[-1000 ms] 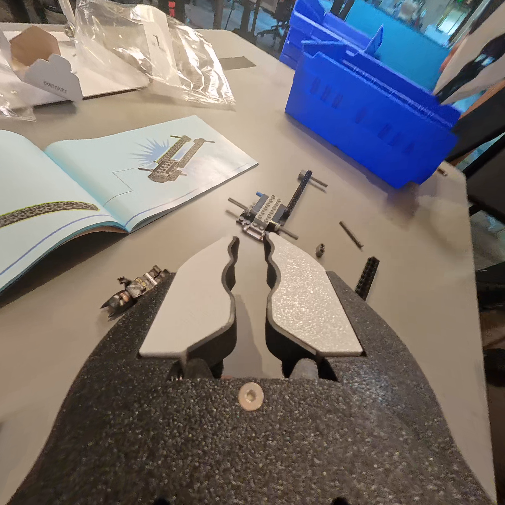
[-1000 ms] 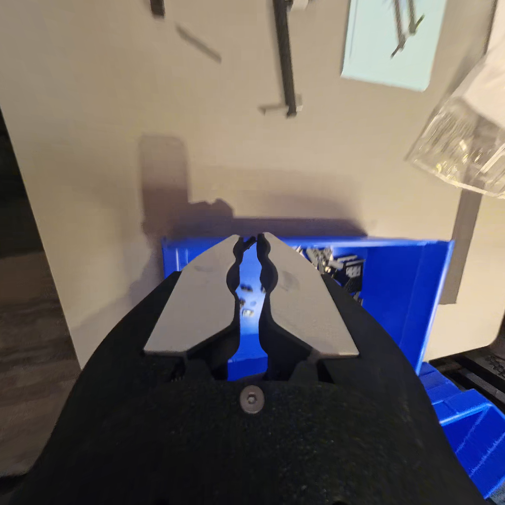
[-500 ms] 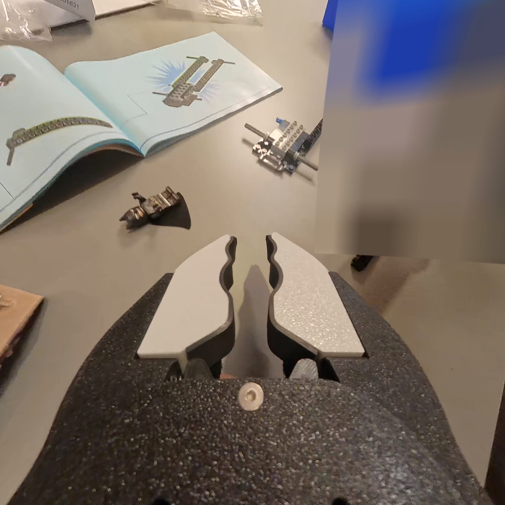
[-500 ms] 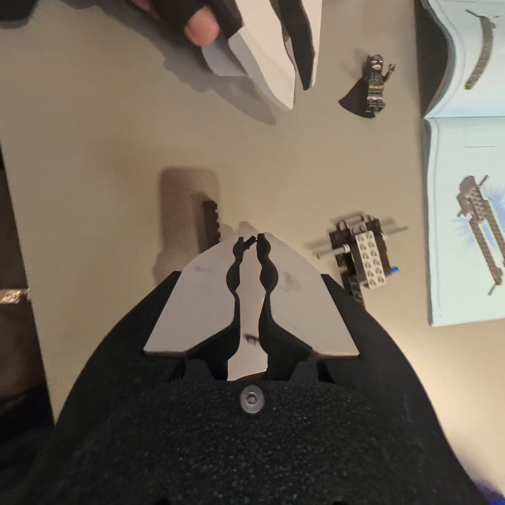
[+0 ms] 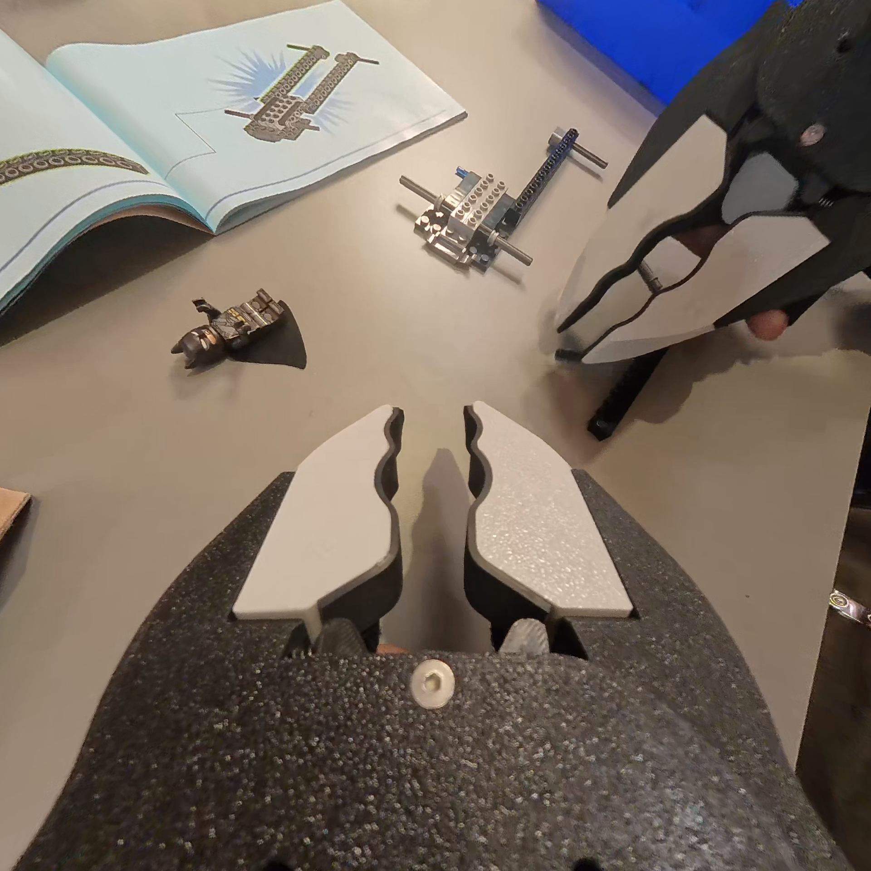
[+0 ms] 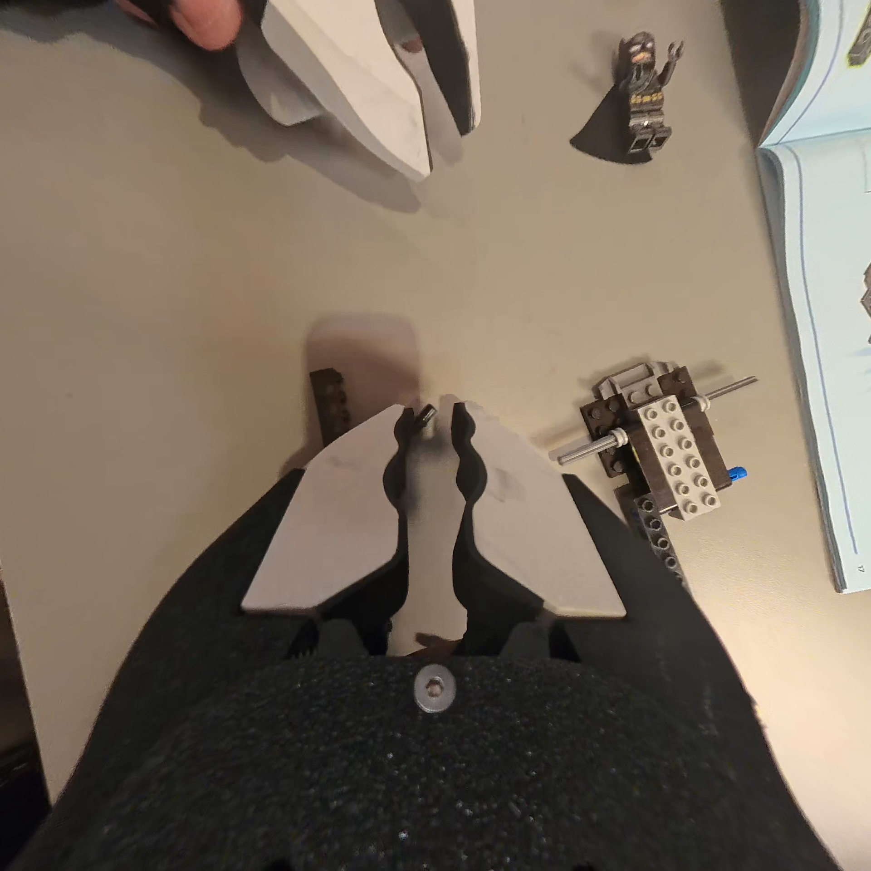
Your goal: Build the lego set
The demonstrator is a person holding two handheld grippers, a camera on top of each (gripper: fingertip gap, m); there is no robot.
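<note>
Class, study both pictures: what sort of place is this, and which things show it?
Probably a hobby or work table for toy-brick building: an open instruction booklet, a half-built brick model and a toy figure lie on the grey table.

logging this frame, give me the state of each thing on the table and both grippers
left gripper: open, empty, above bare table
right gripper: open, small dark pin between its tips, not clamped
minifigure: lying on its back
instruction booklet: open
brick assembly: partly built, flat on table
black beam: lying under right gripper
</note>
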